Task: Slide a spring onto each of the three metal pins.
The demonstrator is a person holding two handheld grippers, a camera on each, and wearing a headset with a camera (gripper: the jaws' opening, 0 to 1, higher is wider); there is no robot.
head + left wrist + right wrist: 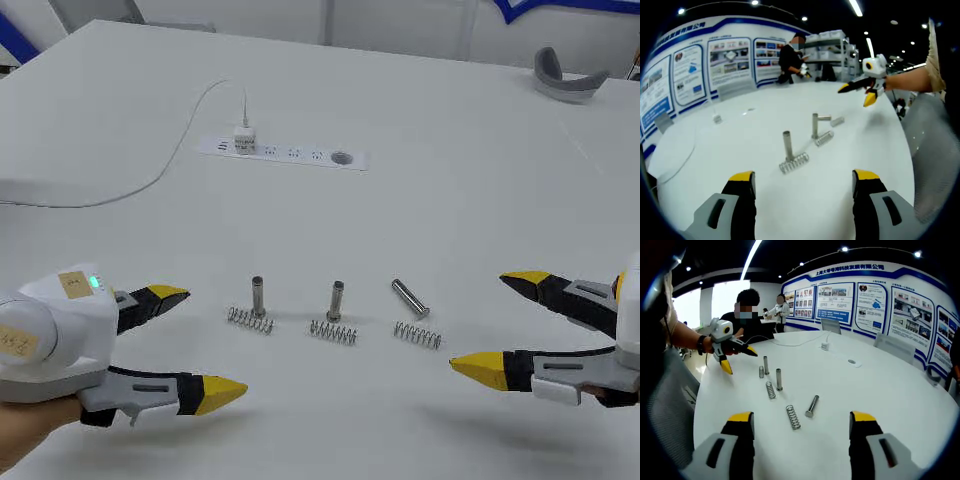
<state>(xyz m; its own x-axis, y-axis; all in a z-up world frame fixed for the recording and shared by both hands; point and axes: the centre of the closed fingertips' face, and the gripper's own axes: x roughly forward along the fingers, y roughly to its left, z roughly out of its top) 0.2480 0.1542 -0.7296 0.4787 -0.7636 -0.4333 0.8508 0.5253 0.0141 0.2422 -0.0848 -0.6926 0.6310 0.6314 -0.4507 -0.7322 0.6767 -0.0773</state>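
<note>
Grippers both spread and empty: left gripper (215, 340) low at near left, right gripper (478, 320) at near right, jaws pointing inward at the parts between them. Neither touches anything.

Parts sit in a row on the table (450, 200). Left pin (258, 296) and middle pin (336, 299) stand upright; right pin (409, 298) lies on its side, angled. One spring lies flat just in front of each: left spring (250, 320) and middle spring (333, 332) at the foot of their pins, right spring (417, 335) just beside the fallen pin's near end. Can't tell if springs and pins touch.

Status as I read it: zero of three done, no grasp begun. I'm at the approach for the first pick.

Next move, my call: pinch one spring across its coils, lightly so it doesn't squash or shoot out, lift it, turn it end-down and line its bore up over an upright pin's top. Pins look free-standing, so a side push would likely tip one; the other gripper may need to steady it. Right pin needs standing up first, or holding by one end while I thread the spring along it.
</note>
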